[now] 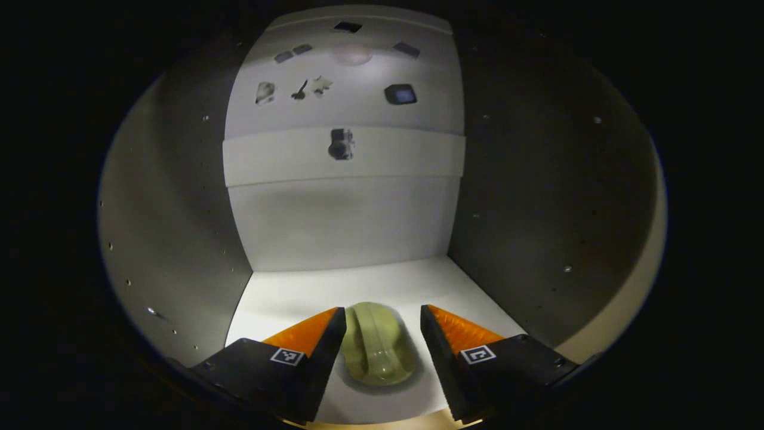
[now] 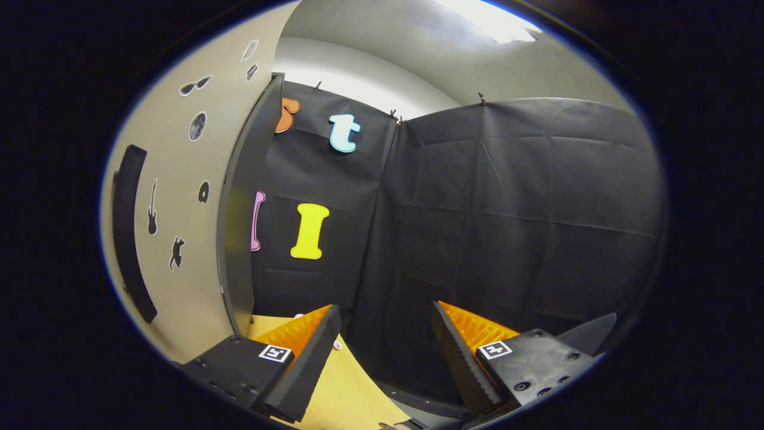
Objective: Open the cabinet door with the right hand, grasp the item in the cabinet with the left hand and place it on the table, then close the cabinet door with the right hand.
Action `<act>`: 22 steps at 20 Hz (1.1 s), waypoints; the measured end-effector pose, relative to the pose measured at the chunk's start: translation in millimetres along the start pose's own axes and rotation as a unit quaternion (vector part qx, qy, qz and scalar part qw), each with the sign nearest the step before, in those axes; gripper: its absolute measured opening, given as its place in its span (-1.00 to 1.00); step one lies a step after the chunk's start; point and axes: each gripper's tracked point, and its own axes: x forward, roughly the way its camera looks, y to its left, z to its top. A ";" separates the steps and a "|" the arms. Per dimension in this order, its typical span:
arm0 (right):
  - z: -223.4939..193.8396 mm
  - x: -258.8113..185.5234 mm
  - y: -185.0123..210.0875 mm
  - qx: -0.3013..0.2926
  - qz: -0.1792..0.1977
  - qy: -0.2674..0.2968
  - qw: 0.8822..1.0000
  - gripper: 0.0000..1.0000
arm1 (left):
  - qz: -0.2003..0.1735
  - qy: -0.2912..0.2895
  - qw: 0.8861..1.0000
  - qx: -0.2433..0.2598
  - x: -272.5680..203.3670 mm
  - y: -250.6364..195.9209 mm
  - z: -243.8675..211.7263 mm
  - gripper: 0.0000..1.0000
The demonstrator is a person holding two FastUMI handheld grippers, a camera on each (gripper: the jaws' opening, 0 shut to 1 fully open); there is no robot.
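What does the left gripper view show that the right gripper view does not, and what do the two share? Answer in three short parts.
Left gripper view: the cabinet's inside, a pale green item lying on its floor between the open fingers of the left gripper, with stickers on the back wall.

Right gripper view: the opened cabinet door with its dark handle, the booth's black cloth wall and a yellow table below the right gripper.

Shared: each gripper is open, with nothing pressed between its fingers.

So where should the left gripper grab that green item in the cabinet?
Across its rounded middle, coming straight in from the front. The green item lies lengthwise on the cabinet floor between the open fingers of the left gripper, its narrow width facing them.
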 end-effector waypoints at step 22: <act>-13.7 26.8 19.8 0.036 0.058 0.019 0.998 0.95 | 0.037 0.008 0.998 -0.052 -20.2 4.9 0.8 -0.58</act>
